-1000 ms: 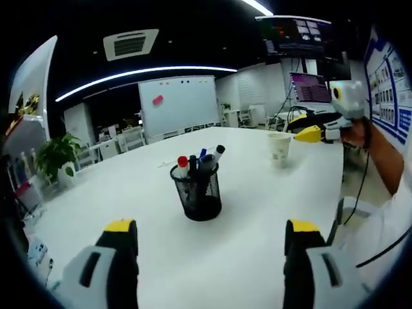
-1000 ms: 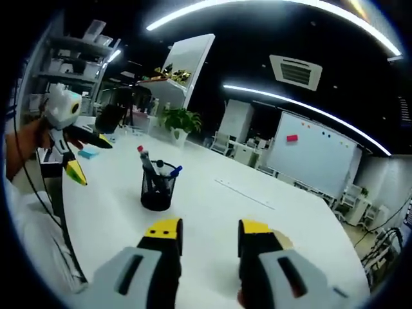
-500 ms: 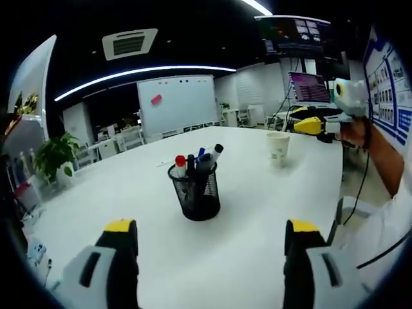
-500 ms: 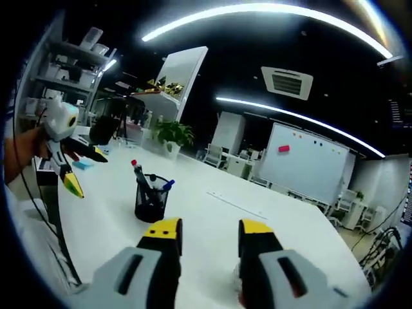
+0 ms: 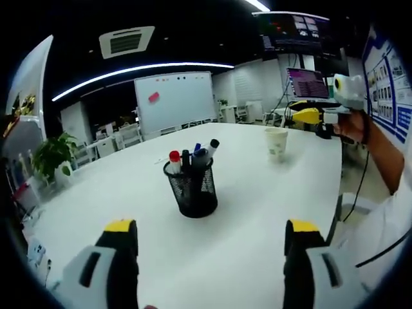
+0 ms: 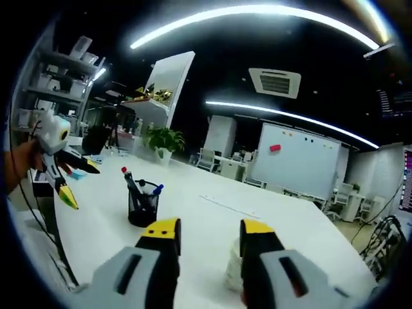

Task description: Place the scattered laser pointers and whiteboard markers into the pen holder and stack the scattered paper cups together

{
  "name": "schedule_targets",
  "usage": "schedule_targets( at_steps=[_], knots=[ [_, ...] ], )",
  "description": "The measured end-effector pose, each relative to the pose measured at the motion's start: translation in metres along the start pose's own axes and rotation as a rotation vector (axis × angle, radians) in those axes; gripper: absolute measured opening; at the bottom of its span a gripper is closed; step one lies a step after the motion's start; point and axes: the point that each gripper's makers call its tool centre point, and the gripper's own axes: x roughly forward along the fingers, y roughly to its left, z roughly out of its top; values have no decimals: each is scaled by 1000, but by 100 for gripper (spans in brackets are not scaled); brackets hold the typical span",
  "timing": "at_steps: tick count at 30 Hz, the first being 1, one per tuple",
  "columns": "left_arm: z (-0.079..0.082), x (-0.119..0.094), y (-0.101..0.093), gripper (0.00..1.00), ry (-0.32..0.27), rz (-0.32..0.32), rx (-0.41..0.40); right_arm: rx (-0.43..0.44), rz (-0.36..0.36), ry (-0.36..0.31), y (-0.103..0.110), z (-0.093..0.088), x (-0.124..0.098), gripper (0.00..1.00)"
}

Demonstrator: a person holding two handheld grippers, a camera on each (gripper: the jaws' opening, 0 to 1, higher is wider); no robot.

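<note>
White table [image 5: 257, 212] fills an office with a whiteboard [image 5: 172, 103] behind. Since a second ago the right gripper [image 6: 210, 232] has lifted higher above the paper cup [image 5: 275, 143], its jaws narrow and empty. The left gripper [image 5: 212, 232] hovers with jaws wide apart, holding nothing, facing the pen holder [image 5: 192, 190], which stands mid-table stocked with markers [image 5: 174, 159]. The cup sits well apart, near the far edge.

Right gripper [image 5: 308, 116] higher, off cup [image 5: 276, 143].
</note>
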Motion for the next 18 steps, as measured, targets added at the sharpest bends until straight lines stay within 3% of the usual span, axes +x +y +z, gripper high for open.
schedule_targets(
  at_steps=[18],
  knots=[
    [0,-1,5,94,0,16,4,13,-31,-6,-10,1,-3,44]
  ],
)
